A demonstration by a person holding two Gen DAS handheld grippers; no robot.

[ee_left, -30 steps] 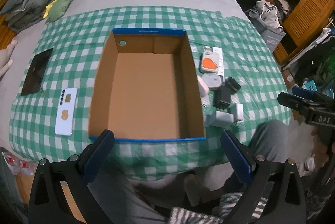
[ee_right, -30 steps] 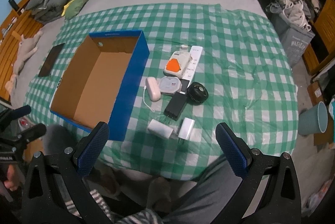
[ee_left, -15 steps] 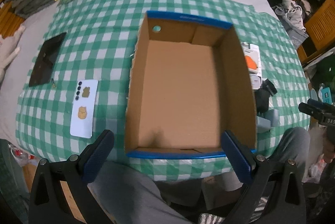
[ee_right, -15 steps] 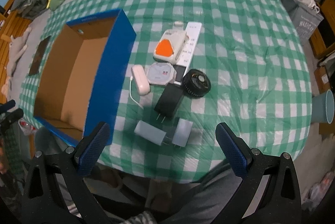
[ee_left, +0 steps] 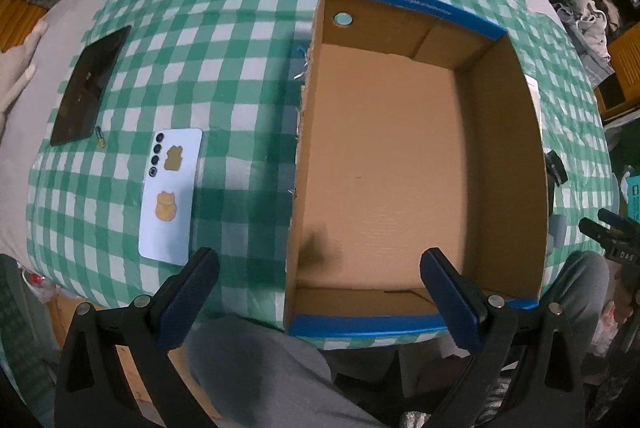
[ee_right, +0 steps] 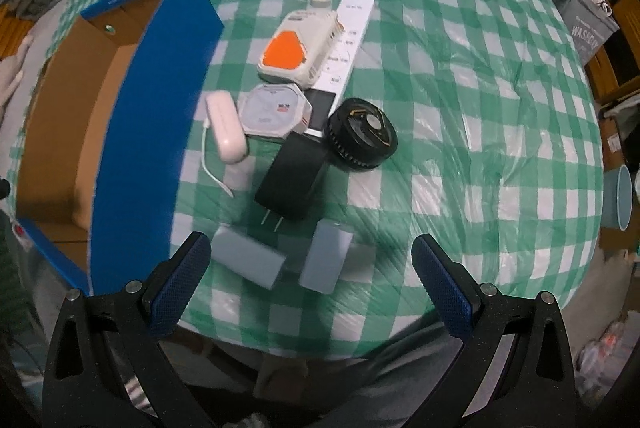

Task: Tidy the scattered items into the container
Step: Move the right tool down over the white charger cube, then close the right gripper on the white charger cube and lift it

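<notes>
Right wrist view shows the right gripper [ee_right: 308, 280], jaws wide and empty, above two grey chargers [ee_right: 248, 263] near the bed's front edge beside the cardboard box [ee_right: 152, 132], while the left gripper [ee_left: 320, 294] hangs open over the box's near left corner.

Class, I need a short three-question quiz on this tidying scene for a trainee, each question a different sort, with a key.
1. True or false: the cardboard box already holds an item.
2. Which lies nearest the right gripper? A) round black fan B) two grey blocks C) white remote
3. Fill in: on the box's far side from the pile, the phone lies on the checked ____.

Key: 1 false; 2 B; 3 cloth.
</notes>
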